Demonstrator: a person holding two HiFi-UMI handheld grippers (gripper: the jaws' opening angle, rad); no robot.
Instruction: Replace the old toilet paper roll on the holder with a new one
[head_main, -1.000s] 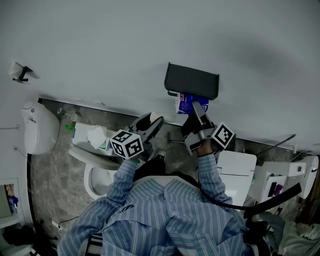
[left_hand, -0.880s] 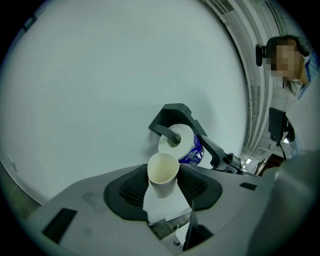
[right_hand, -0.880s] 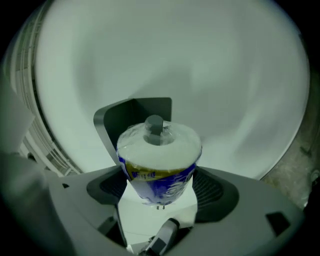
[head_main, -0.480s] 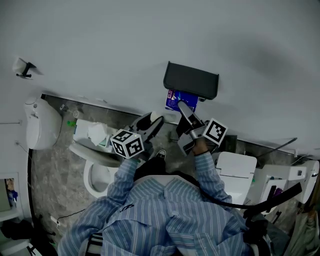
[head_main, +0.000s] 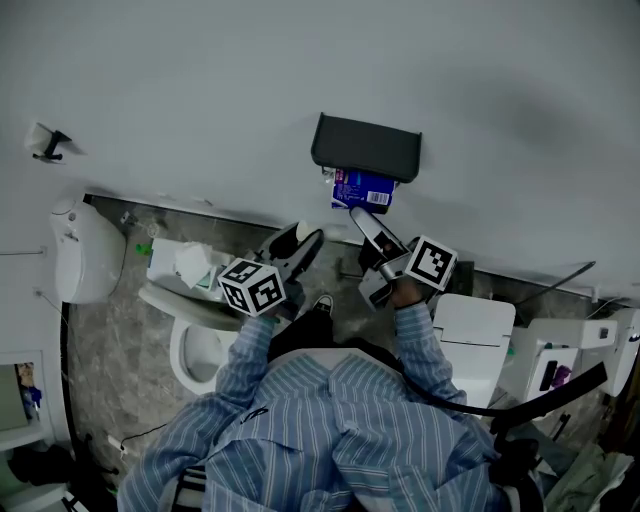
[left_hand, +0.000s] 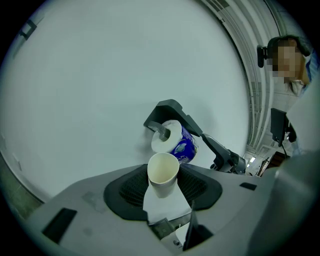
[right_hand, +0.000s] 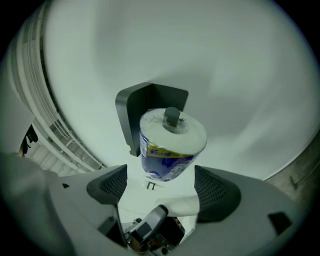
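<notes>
The dark grey holder (head_main: 365, 147) is fixed to the white wall. A new roll in blue wrapper (head_main: 362, 188) hangs on its spindle (right_hand: 172, 116). My right gripper (head_main: 362, 218) points at the roll (right_hand: 170, 142) from just below. Its jaws stand wide apart, and there is a gap between the roll and each pad. My left gripper (head_main: 303, 243) is held lower and to the left, shut on the bare cardboard tube (left_hand: 162, 174). The tube stands upright between its pads, its open end towards the holder (left_hand: 170, 111).
A toilet (head_main: 195, 335) stands below left, with a tissue pack (head_main: 190, 268) on its tank. A white unit (head_main: 82, 255) hangs on the wall at far left. A white bin (head_main: 472, 345) stands to the right. A person (left_hand: 292, 65) stands at the right edge of the left gripper view.
My right gripper has rolled and shifted a little to the left, and its tips now sit just under the wrapped roll. The roll stays on the holder. The left gripper and tube have kept still.
</notes>
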